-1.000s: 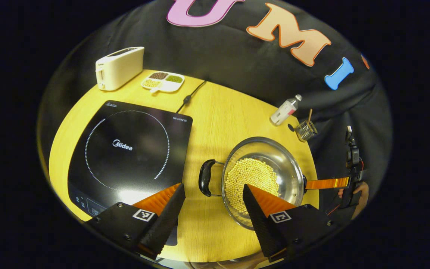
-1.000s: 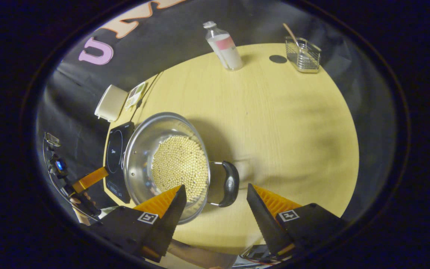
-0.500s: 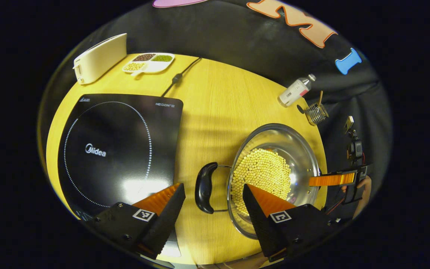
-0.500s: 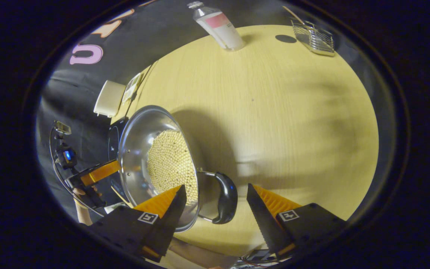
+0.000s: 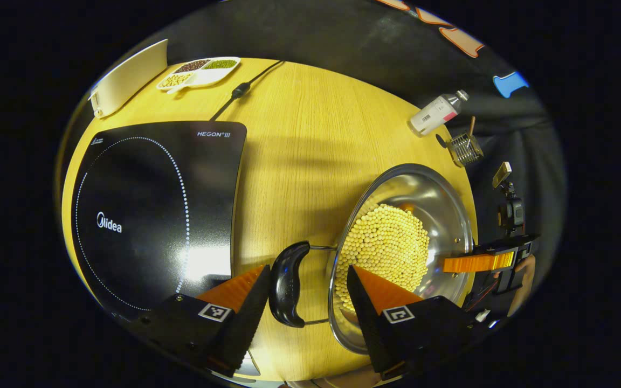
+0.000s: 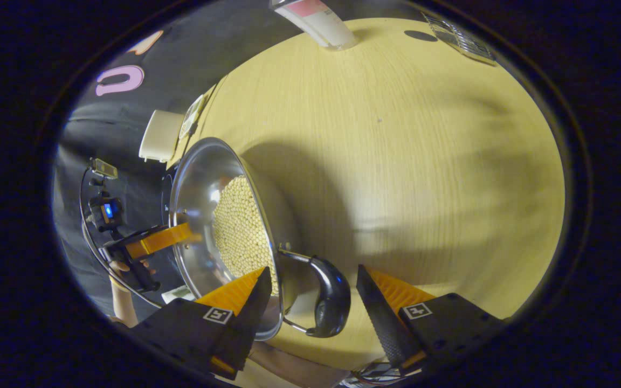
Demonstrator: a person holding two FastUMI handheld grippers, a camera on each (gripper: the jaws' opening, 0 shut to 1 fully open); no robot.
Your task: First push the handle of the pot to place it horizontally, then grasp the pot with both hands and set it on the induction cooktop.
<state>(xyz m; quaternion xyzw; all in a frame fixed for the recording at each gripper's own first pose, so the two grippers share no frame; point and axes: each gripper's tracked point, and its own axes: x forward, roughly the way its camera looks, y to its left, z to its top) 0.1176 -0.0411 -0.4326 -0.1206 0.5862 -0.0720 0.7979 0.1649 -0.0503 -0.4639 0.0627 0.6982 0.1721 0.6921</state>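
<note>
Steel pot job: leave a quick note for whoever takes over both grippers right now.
Left gripper: open, fingers straddling the pot's black handle, not clamped.
Right gripper: open, fingers straddling the opposite black handle, not clamped.
The round steel pot of pale yellow beans sits on the yellow wooden table, right of the black induction cooktop, not on it.
Done: both handles stick out sideways; grippers lined up.
Left: close both grippers on the handles, lift together, set the pot on the cooktop.
</note>
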